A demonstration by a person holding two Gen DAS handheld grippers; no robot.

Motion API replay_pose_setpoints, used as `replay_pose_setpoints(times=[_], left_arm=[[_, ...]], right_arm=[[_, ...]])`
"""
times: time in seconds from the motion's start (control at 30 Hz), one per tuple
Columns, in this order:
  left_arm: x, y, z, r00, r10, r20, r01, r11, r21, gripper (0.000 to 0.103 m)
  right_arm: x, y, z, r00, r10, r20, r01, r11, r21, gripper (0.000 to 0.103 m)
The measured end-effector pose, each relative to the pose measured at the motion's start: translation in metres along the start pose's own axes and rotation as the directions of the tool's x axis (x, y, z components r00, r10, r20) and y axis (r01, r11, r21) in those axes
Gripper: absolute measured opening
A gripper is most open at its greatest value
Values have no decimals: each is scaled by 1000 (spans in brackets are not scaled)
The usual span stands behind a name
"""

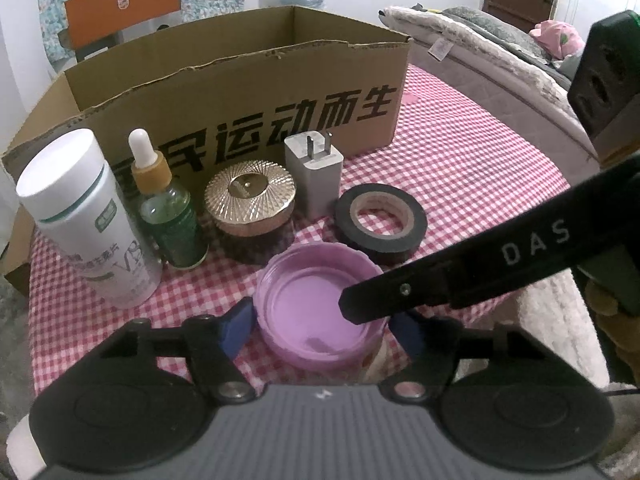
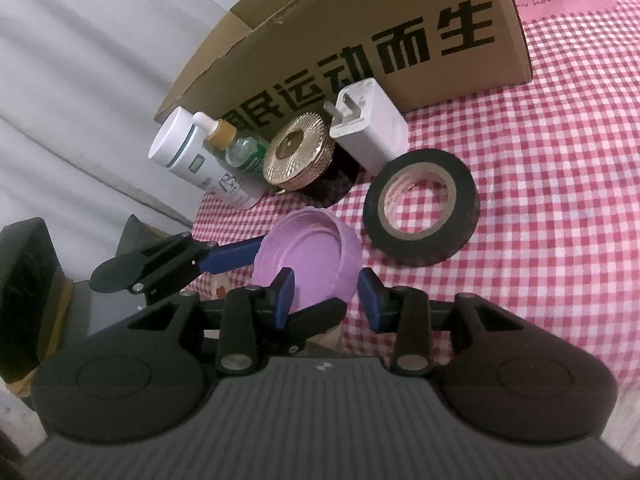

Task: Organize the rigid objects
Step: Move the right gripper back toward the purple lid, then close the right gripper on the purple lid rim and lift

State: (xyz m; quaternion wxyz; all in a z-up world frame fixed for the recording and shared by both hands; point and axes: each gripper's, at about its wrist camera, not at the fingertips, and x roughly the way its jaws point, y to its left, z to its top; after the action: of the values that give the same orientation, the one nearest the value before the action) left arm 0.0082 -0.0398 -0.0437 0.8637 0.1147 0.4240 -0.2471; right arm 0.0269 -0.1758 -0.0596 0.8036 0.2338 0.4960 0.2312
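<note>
Handing over the purple lid (image 1: 312,312) seems to be the step we are working through: it is lying open side up on the checked worktop (image 1: 460,168), in front of the row of things standing before the cardboard box (image 1: 240,92). We are holding the right gripper (image 2: 328,298) with its fingers closed partway on the near edge of the lid; purple is filling the gap between the two blue pads, so we are reading that as a grip. We are setting the left gripper (image 1: 322,330) astride the same lid, one finger at each side. The left pad is looking as if it is touching the wall, but the right gripper's black finger is crossing in front of the far pad, so we cannot tell whether the left fingers are pressing yet or only bracketing it.

Behind the lid, a white bottle (image 1: 80,216), a dropper bottle (image 1: 168,216), a gold-topped jar (image 1: 250,200), a white charger (image 1: 314,172) and a roll of black tape (image 1: 380,220) are standing close together, just in front of the box wall.

Next, we are judging that one hand needs a sure hold across the lid before the other lets go. The lid is shallow and smooth, so an uneven squeeze could be tipping or skidding it into the tape.
</note>
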Motion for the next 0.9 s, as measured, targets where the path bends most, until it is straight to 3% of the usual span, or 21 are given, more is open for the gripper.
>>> replay_pose_setpoints(times=[0.3, 0.67, 0.9], left_arm=[[1, -2, 0, 1000, 16, -1, -16, 1000, 6, 74], [11, -5, 1, 999, 33, -7, -33, 999, 29, 75], [8, -7, -1, 999, 48, 7, -48, 998, 40, 75]], right_arm=[[-2, 0, -1, 1000, -15, 16, 15, 1000, -4, 34], [-1, 1, -2, 998, -53, 39, 55, 997, -58, 20], [2, 6, -2, 996, -75, 43, 78, 993, -94, 18]])
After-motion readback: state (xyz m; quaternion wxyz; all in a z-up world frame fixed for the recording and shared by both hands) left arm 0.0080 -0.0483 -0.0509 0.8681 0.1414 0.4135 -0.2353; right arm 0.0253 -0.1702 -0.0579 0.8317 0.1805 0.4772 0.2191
